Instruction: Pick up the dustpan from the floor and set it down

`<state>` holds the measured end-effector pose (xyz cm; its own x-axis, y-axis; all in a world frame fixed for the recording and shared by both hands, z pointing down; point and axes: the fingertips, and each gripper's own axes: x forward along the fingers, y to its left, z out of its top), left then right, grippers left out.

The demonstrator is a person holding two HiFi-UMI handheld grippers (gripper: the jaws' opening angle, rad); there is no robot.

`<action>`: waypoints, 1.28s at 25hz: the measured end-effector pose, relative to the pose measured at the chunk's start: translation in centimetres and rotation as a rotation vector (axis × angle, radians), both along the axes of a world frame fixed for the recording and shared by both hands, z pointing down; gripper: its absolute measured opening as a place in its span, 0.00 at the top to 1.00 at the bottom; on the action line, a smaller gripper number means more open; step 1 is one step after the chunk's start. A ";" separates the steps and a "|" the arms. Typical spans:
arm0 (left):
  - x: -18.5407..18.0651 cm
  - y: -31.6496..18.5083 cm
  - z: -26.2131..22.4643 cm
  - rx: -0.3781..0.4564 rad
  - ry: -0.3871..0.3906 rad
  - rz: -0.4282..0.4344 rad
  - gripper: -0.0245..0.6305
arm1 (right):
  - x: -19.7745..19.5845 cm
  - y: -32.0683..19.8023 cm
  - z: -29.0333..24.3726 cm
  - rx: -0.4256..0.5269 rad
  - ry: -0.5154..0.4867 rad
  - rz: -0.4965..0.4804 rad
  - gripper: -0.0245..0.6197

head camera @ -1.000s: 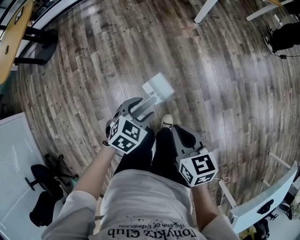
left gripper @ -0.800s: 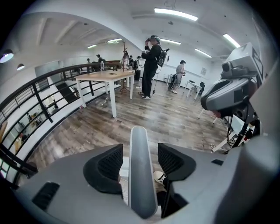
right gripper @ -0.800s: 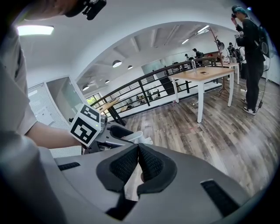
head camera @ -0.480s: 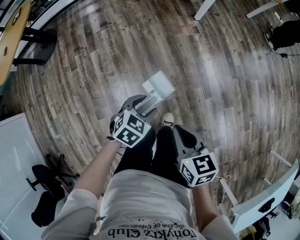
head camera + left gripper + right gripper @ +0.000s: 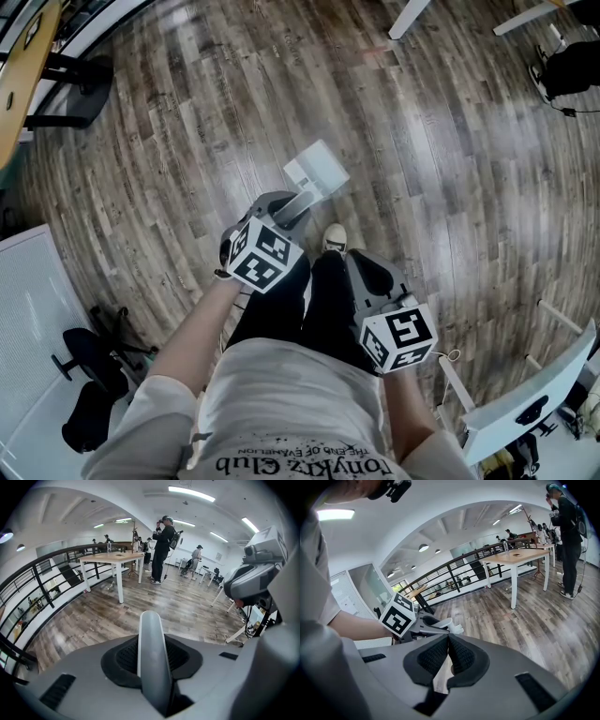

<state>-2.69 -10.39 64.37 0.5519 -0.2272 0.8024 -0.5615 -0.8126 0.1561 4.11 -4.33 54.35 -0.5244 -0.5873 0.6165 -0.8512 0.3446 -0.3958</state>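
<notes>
A white-grey dustpan (image 5: 317,172) lies on the wood floor just ahead of the person's shoe (image 5: 334,240), its long handle (image 5: 293,204) running back toward me. My left gripper (image 5: 278,208) straddles that handle. In the left gripper view the grey handle (image 5: 151,667) fills the gap between the black pads (image 5: 125,657), and the jaws are closing, with the pads against its sides. My right gripper (image 5: 364,272) hangs beside the person's leg, away from the dustpan; in its own view the right gripper (image 5: 448,641) is shut with nothing in it.
A white table leg (image 5: 411,21) crosses the floor at the top. A black chair base (image 5: 80,94) sits far left and a white panel (image 5: 28,309) near left. A white table (image 5: 525,403) stands at bottom right. People (image 5: 161,550) stand by a wooden table (image 5: 112,559) far off.
My left gripper has slid a little forward and down over the dustpan handle, and its jaws have drawn in around it. The right gripper and the dustpan have stayed put.
</notes>
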 end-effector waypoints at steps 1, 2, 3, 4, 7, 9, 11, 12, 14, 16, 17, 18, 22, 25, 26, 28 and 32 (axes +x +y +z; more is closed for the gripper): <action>0.1 0.0 0.0 -0.001 -0.001 0.004 0.77 | 0.1 0.0 0.0 0.000 -0.001 0.000 0.92; 0.2 0.1 0.0 -0.002 -0.002 0.007 0.78 | 0.1 0.0 0.0 0.000 -0.001 0.000 0.92; 0.3 0.1 0.0 -0.003 -0.002 0.010 0.78 | 0.2 0.0 -0.1 0.000 -0.001 0.000 0.92; 0.3 0.1 0.0 -0.004 -0.002 0.012 0.78 | 0.2 0.0 -0.1 0.000 -0.001 0.000 0.92; 0.4 0.2 0.0 -0.004 0.000 0.013 0.79 | 0.4 0.1 -0.1 0.001 -0.001 0.001 0.92; 0.3 0.3 0.0 -0.002 0.000 0.012 0.79 | 0.5 0.2 -0.1 0.002 -0.001 0.001 0.92; 0.2 0.2 0.1 0.005 -0.004 0.012 0.79 | 0.6 0.3 0.0 0.002 -0.002 0.002 0.92; 0.2 0.1 0.1 0.010 -0.006 0.013 0.79 | 0.6 0.3 0.0 0.002 -0.002 0.003 0.92; 0.1 0.0 0.1 0.017 -0.009 0.012 0.79 | 0.5 0.3 -0.1 0.003 -0.002 0.003 0.92; -0.1 0.1 0.1 0.019 -0.010 0.005 0.79 | 0.5 0.4 -0.3 0.008 -0.002 0.003 0.92; -0.2 0.1 0.1 0.018 -0.009 -0.001 0.79 | 0.6 0.5 -0.3 0.009 -0.002 0.004 0.92; -0.2 0.2 0.1 0.018 -0.007 -0.008 0.79 | 0.8 0.6 -0.3 0.010 -0.001 0.007 0.92; -0.1 0.5 -0.5 0.020 -0.005 -0.019 0.79 | 1.4 0.9 -0.5 0.012 0.001 0.018 0.92; -0.4 0.7 -1.3 0.023 -0.007 -0.024 0.79 | 1.4 0.8 -1.1 0.024 0.006 0.015 0.92; -0.5 0.8 -1.6 0.024 -0.008 -0.028 0.79 | 1.4 0.7 -1.3 0.031 0.008 0.014 0.92; -0.8 1.2 -2.3 0.027 -0.010 -0.036 0.79 | 1.6 0.6 -1.7 0.043 0.012 0.016 0.92; -1.6 1.9 -4.1 0.038 -0.016 -0.044 0.79 | 2.1 0.3 -3.2 0.067 0.019 0.011 0.92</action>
<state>-4.27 -8.47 60.24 0.5278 -0.2816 0.8013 -0.5994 -0.7919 0.1165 6.17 -4.05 51.14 -0.5063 -0.6336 0.5850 -0.8622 0.3601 -0.3562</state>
